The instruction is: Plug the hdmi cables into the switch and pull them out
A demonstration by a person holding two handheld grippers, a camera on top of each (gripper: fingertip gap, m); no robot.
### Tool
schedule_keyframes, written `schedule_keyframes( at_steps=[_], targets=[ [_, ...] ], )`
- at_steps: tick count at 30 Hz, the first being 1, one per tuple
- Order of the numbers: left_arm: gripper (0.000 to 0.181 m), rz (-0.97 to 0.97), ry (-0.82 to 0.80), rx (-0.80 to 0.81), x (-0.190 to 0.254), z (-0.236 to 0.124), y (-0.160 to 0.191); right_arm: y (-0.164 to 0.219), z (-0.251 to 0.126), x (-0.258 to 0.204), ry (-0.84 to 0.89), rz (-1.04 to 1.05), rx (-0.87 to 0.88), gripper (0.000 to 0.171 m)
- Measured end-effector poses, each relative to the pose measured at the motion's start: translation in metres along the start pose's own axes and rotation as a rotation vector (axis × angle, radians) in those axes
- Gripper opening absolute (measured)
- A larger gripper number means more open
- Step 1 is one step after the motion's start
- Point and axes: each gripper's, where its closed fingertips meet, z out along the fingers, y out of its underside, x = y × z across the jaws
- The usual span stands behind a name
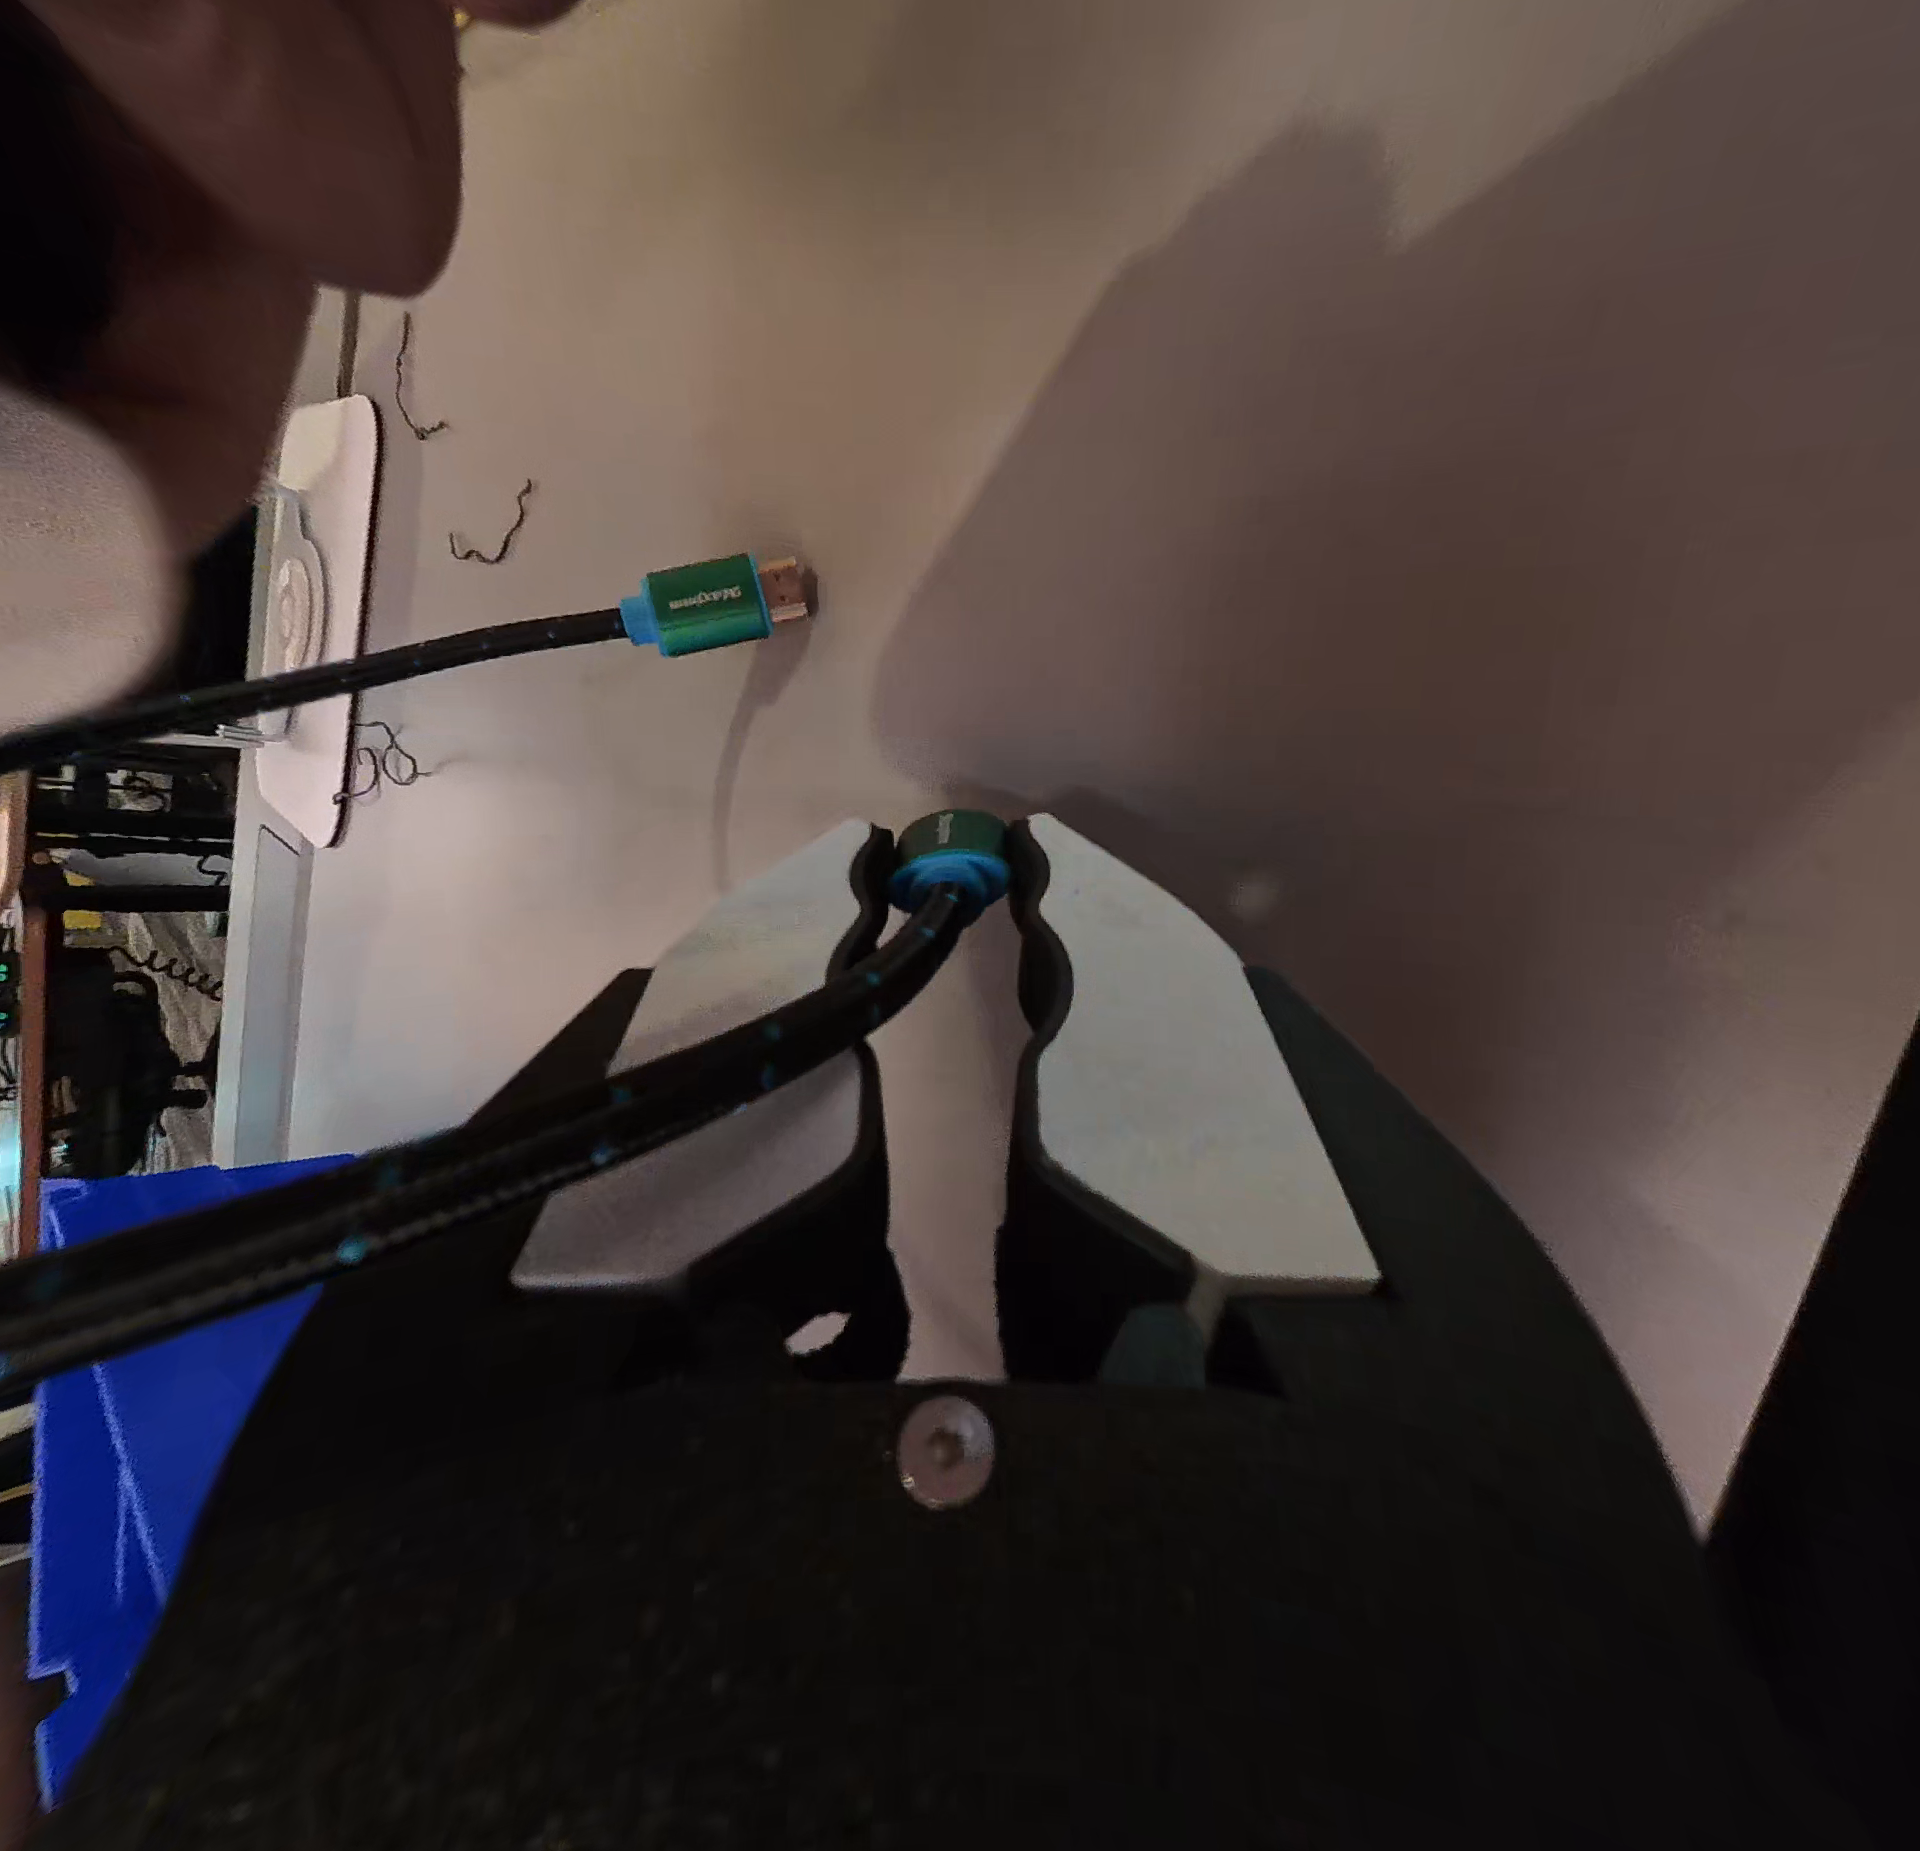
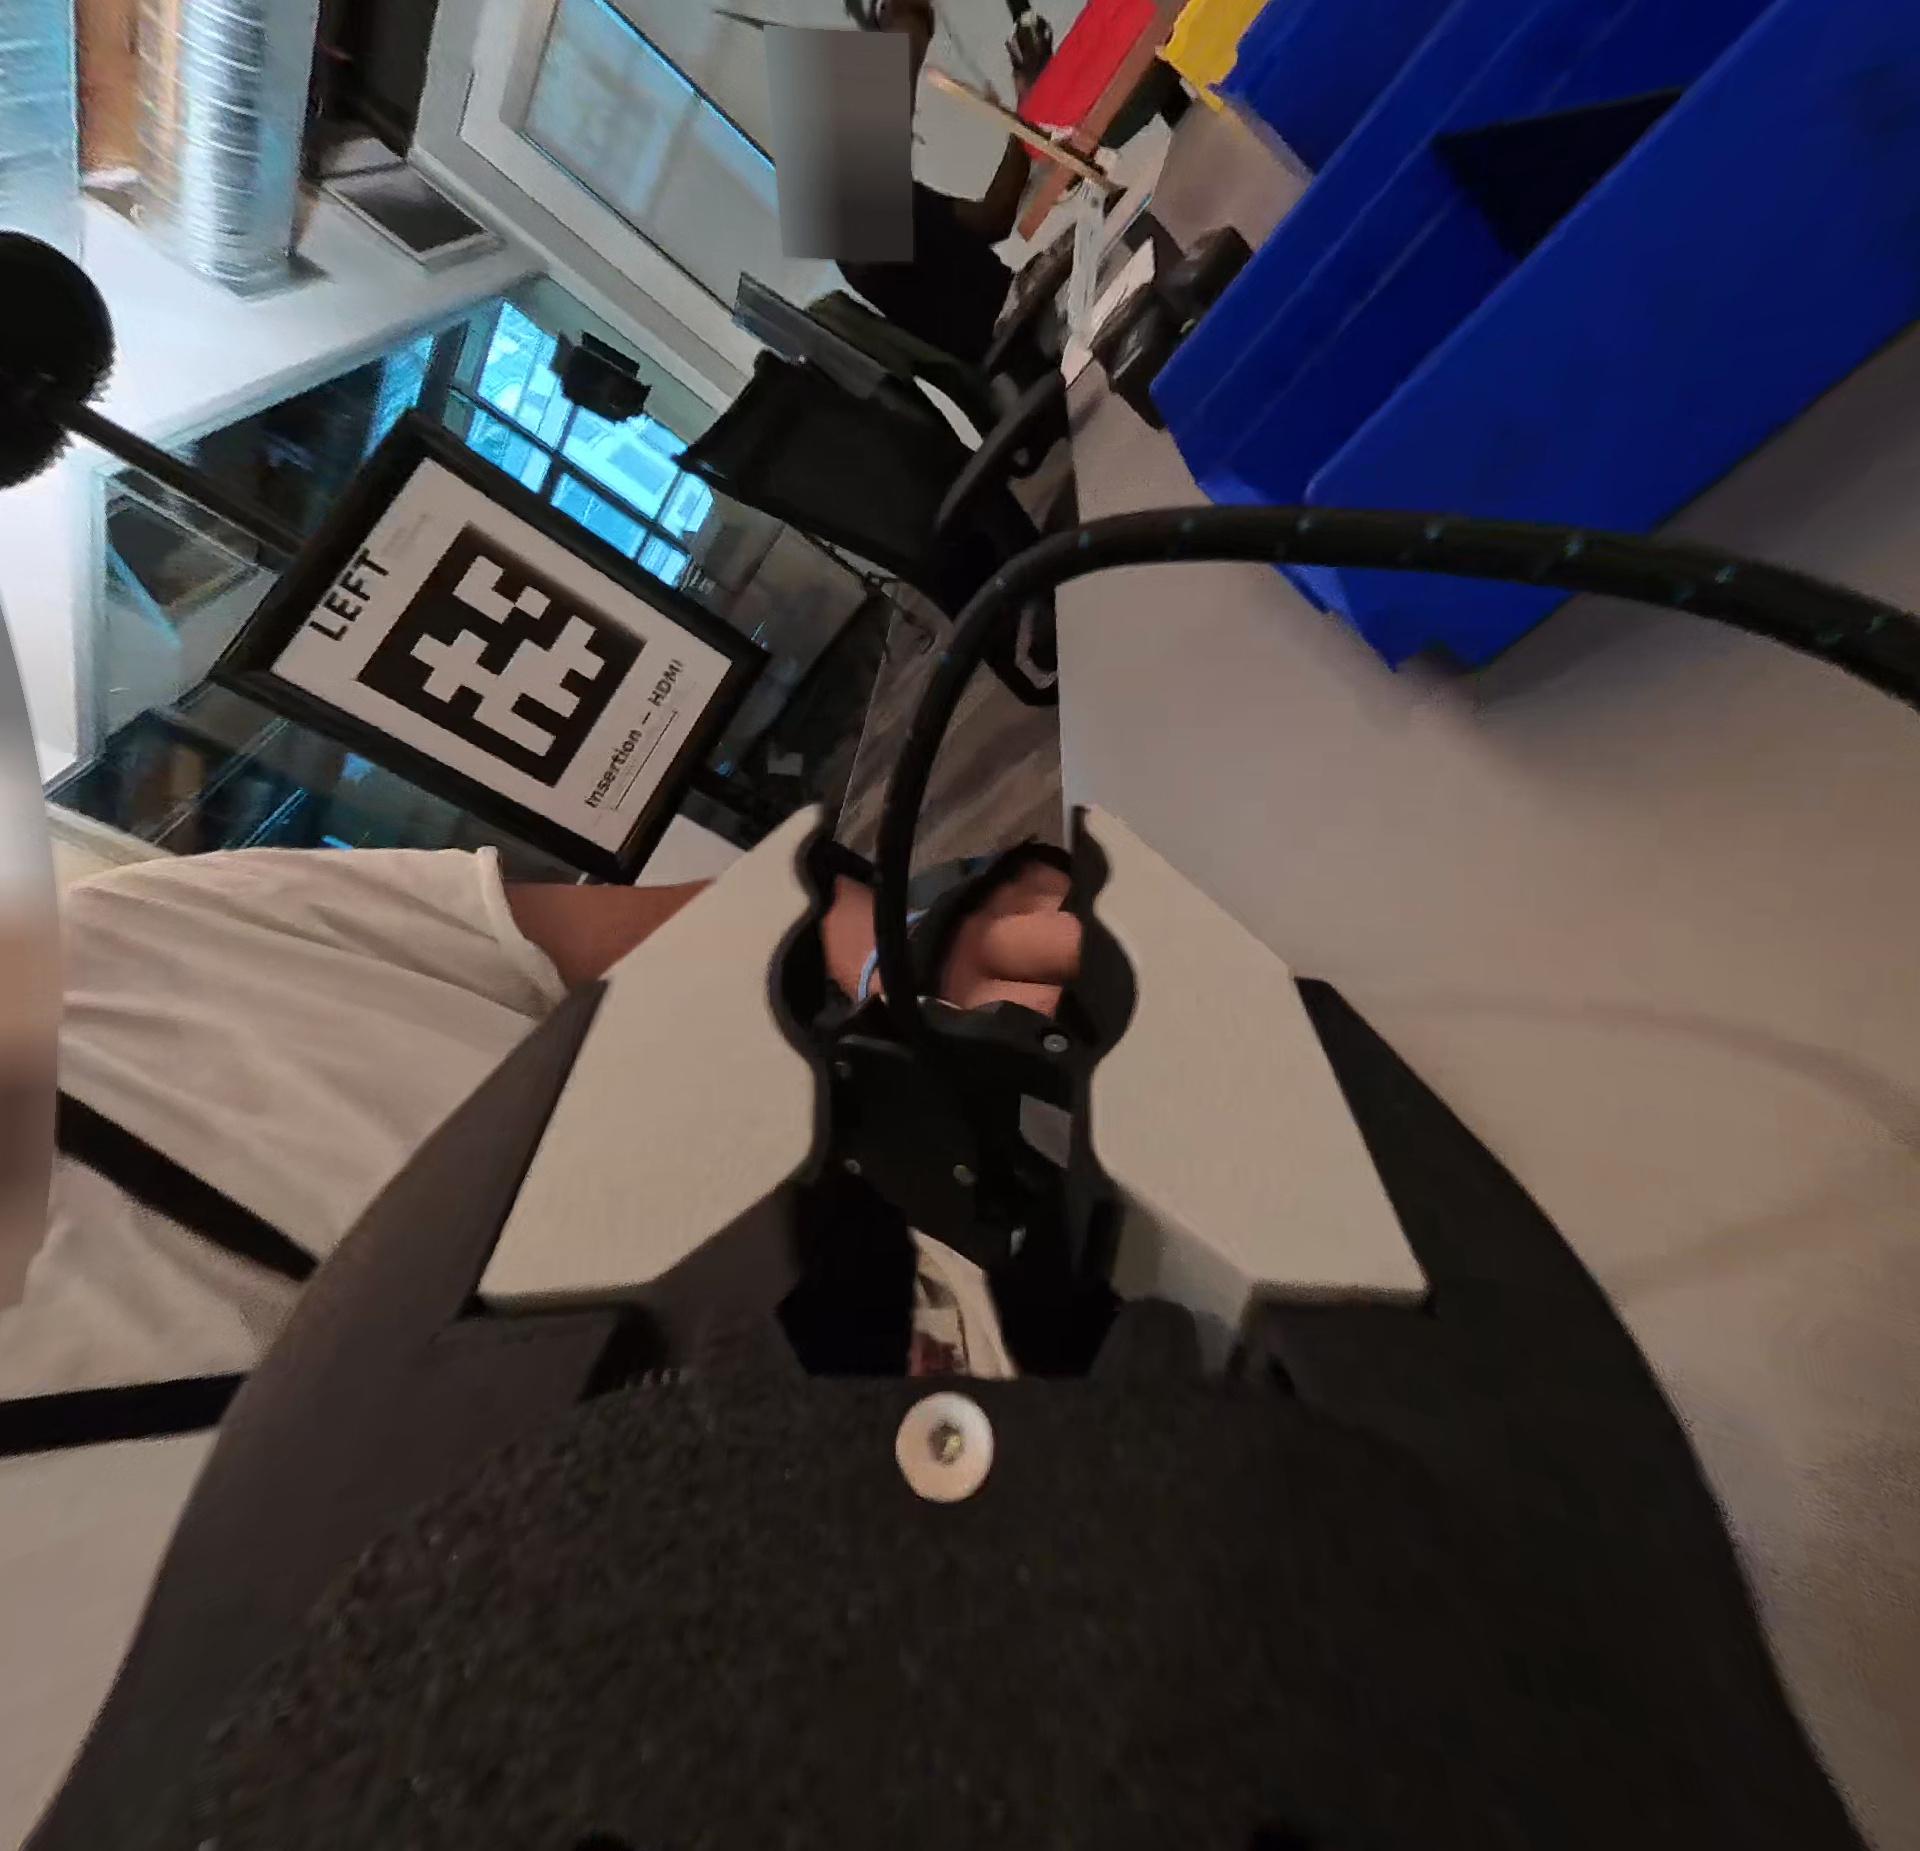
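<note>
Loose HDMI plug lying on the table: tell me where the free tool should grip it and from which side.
Grip the green metal shell, between the blue collar and the gold tip. Come from above, fingers across its narrow sides. It lies flat on the white table, cable trailing left, so keep off the tip.

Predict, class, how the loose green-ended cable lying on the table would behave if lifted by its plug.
The braided cable looks thick, so it would probably hold a springy curve, not droop. Its green plug looks rigid and flat-sided, so it is unlikely to roll.
</note>
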Motion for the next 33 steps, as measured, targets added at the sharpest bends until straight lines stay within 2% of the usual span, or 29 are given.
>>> schedule_keyframes(
  at_steps=[1, 2, 4, 6, 9, 14, 17, 19, 24, 27, 30, 33],
  targets=[
    [0.021, -0.01, 0.006, -0.001, 0.001, 0.0, 0.001, 0.0, 0.001, -0.005, -0.039, -0.011, 0.0, 0.013],
    [0.021, -0.024, 0.004, 0.008, 0.0, -0.001, 0.001, -0.003, 0.0, -0.007, -0.051, -0.017, 0.027, 0.007],
    [0.022, -0.048, 0.02, 0.071, 0.001, -0.005, -0.003, -0.004, -0.003, -0.009, -0.047, -0.051, 0.024, 0.007],
    [0.034, -0.075, -0.014, 0.122, -0.004, -0.01, -0.006, -0.008, -0.009, -0.008, 0.008, -0.102, 0.024, 0.006],
    [0.042, -0.214, 0.008, 0.22, -0.011, -0.019, -0.014, -0.016, -0.026, -0.017, 0.07, -0.19, 0.005, 0.006],
    [0.049, -0.578, 0.242, 0.552, -0.028, -0.046, -0.04, -0.028, -0.07, -0.038, 0.272, -0.369, -0.037, 0.006],
    [0.044, -0.742, 0.285, 0.749, -0.054, -0.066, -0.045, -0.031, -0.099, -0.046, 0.414, -0.449, -0.054, 0.006],
    [0.045, -0.815, 0.299, 0.765, -0.063, -0.067, -0.037, -0.038, -0.119, -0.055, 0.471, -0.487, -0.019, 0.006],
    [0.046, -0.878, 0.309, 0.703, -0.067, -0.055, -0.022, -0.057, -0.205, -0.057, 0.792, -0.546, 0.081, 0.005],
    [0.046, -0.879, 0.339, 0.681, -0.061, -0.051, -0.023, -0.062, -0.261, -0.064, 0.976, -0.55, 0.159, 0.005],
    [0.046, -0.845, 0.35, 0.648, -0.053, -0.047, -0.026, -0.057, -0.305, -0.061, 1.156, -0.542, 0.162, 0.005],
    [0.046, -0.801, 0.348, 0.619, -0.046, -0.043, -0.029, -0.051, -0.326, -0.042, 1.194, -0.483, 0.181, 0.005]
  ],
)
